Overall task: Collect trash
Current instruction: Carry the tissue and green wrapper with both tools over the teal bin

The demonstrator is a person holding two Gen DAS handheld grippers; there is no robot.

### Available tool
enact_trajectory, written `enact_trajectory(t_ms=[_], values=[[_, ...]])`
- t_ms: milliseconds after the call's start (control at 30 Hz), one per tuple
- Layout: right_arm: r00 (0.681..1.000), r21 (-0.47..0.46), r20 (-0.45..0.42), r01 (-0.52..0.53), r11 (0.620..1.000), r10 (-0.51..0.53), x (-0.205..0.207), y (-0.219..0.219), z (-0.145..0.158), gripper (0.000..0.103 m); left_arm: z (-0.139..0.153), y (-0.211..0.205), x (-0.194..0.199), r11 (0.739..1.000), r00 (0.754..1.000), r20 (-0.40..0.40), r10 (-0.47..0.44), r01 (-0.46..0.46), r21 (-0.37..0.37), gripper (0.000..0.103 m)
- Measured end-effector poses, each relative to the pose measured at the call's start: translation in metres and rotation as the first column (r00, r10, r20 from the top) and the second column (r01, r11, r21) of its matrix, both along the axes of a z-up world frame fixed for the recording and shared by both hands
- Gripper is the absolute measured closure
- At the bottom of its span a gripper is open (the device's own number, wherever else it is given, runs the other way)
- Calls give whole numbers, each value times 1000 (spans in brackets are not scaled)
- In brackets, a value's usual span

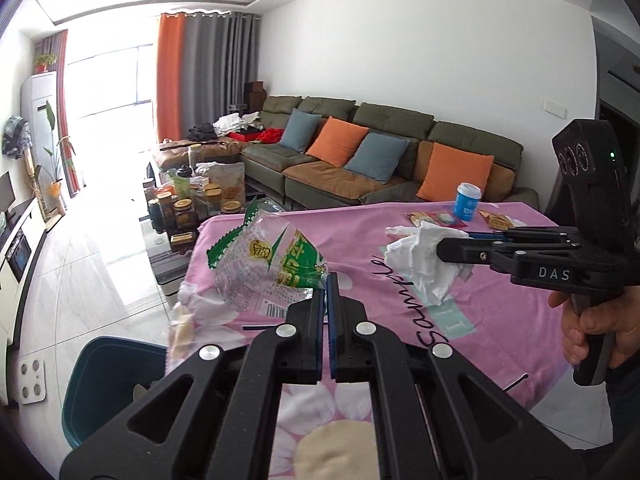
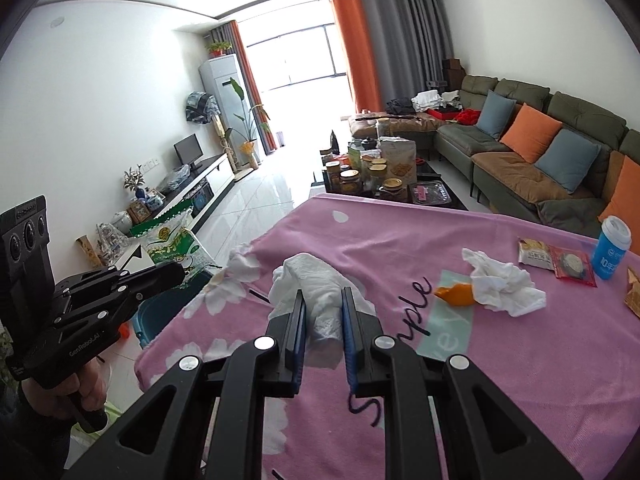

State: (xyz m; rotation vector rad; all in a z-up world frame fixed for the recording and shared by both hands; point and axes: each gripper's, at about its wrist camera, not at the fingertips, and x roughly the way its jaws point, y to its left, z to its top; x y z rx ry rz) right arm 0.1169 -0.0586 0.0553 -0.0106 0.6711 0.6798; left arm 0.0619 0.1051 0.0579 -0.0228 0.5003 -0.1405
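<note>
The left gripper (image 1: 328, 280) is clenching a crumpled clear plastic wrapper with green print (image 1: 268, 258); its blue-padded fingers (image 1: 319, 320) are standing nearly together with a corner of the wrapper pinched between them; the wrapper is hanging in the air above the near-left edge of the table, over the pink flowered tablecloth (image 1: 500, 312). A teal waste bin (image 1: 108, 384) is standing on the floor just beside that table edge, below and left of the wrapper; in the right wrist view only a part of the bin (image 2: 160, 316) is showing under the left gripper (image 2: 176, 272).

The right gripper (image 2: 324, 312) is grasping a wad of white tissue (image 2: 316, 284); its fingers (image 2: 298, 320) are pressing against both sides of the wad, which is being held above the cloth; in the left wrist view the same tissue (image 1: 420, 260) is bulging from the tips of the right gripper (image 1: 444, 250).

Remaining on the tablecloth (image 2: 520, 360) are lying a second crumpled white tissue (image 2: 504, 284), an orange peel scrap (image 2: 456, 294) touching it, a pale snack packet (image 2: 534, 254), a red packet (image 2: 572, 266) just beside that, and a blue cup with a white lid (image 2: 612, 252) standing upright near the far right edge; a sofa with orange and blue cushions (image 2: 532, 148) is sitting behind the table.
</note>
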Motion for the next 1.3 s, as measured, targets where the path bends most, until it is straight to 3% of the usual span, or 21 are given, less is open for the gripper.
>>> enact_trajectory(t_ms=[367,733,967,1300], values=[[983,18,-13,-180,983,181,-4,82,4,88,12,85,-47,981,981,23,190,-191,17,101],[939,-20,-32,-344,939,343,-2,174,7,88,7,170,-86,936,936,4,353,-353,14,101],[911,-77,-87,-410,909,404,0,225,-12,88,-16,203,-94,916,914,-57,401,-402,2,101],[886,-174,-193,-454,874,422,12,282,-53,88,-75,232,-86,900,888,-187,421,-435,-40,101]])
